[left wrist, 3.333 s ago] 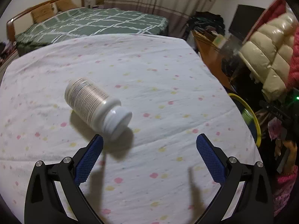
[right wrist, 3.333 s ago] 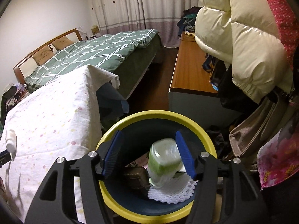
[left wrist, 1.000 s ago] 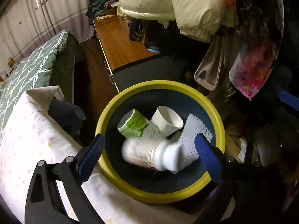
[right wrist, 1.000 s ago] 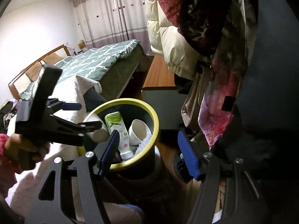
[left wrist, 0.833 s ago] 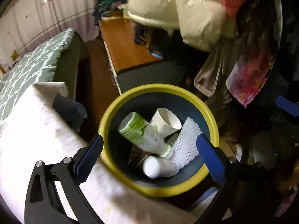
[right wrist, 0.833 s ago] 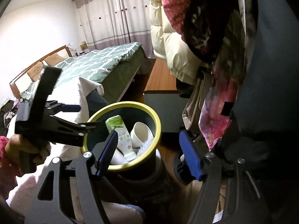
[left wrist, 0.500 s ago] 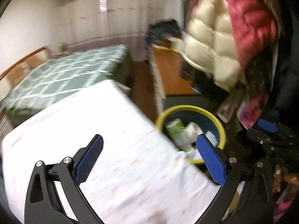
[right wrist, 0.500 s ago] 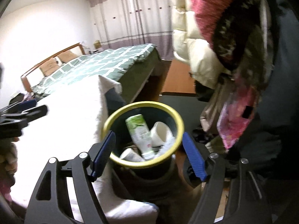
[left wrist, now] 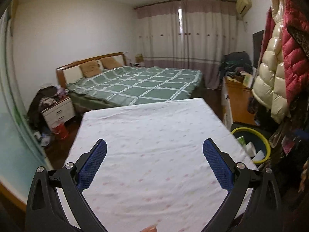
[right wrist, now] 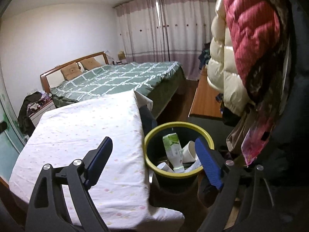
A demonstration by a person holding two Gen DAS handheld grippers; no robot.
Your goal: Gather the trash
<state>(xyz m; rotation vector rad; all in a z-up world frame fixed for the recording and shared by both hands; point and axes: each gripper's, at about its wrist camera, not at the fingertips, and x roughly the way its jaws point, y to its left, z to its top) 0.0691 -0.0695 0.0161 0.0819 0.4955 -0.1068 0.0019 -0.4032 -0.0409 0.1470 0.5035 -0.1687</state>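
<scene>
Beside the dotted white tablecloth [right wrist: 81,127] stands a yellow-rimmed bin [right wrist: 154,133]; both tongs gape empty.

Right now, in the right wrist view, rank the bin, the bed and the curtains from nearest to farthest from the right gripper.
1. Bin: just ahead of the open right gripper, beside the table.
2. Bed: beyond the table, left of centre.
3. Curtains: on the far wall.

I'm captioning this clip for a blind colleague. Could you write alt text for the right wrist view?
The open right gripper hangs empty between a table under a dotted white cloth and a yellow-rimmed bin beside it, holding a green-and-white bottle and a paper cup. Behind are a green checked bed and hanging puffer jackets.
</scene>
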